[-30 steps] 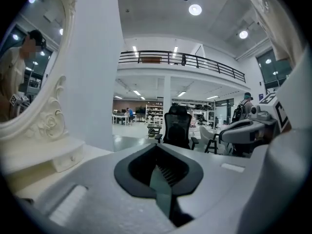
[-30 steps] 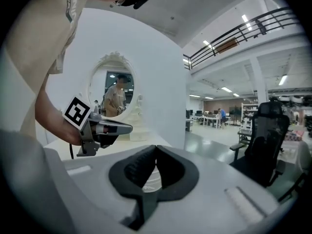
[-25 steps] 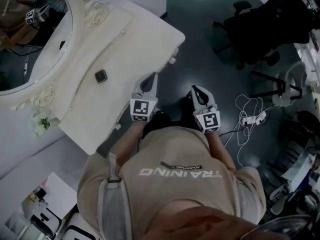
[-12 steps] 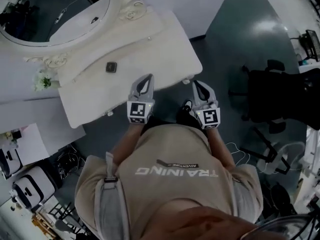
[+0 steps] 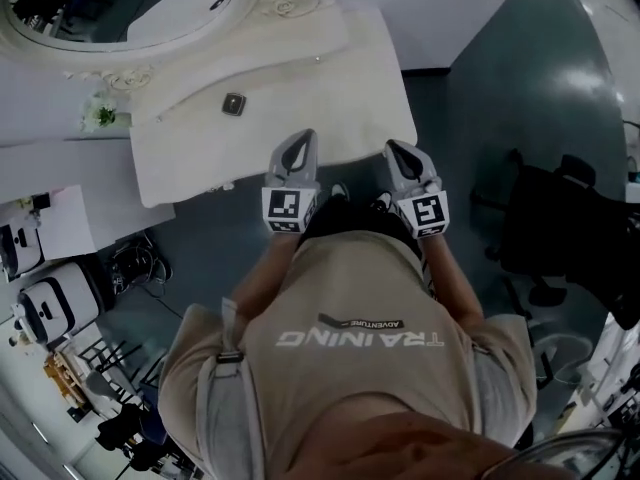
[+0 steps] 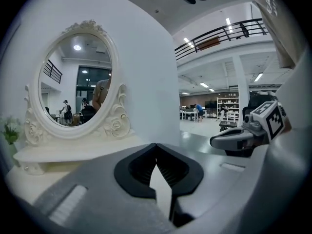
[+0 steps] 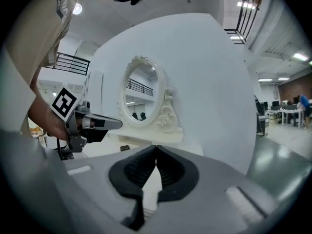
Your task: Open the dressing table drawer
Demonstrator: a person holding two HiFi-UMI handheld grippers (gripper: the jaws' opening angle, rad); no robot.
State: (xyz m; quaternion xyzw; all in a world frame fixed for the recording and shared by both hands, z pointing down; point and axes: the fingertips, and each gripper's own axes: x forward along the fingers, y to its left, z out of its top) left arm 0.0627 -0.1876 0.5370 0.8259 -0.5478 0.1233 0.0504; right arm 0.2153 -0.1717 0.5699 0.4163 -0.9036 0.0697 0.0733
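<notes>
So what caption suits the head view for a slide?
Person faces the white dressing table, left gripper and right gripper both shut and empty, pointing at it.

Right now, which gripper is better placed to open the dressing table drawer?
Probably the left. The left gripper points at the front edge of the dressing table near its middle; the right gripper sits by the table's right corner. Both are shut and empty; the drawer front itself is hidden.

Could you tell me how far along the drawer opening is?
Nothing looks done: no drawer juts from the dressing table. In hand: the left hand-held gripper and right hand-held gripper hover at its front edge, both shut and empty. Remaining: grasp the drawer and pull.
</notes>
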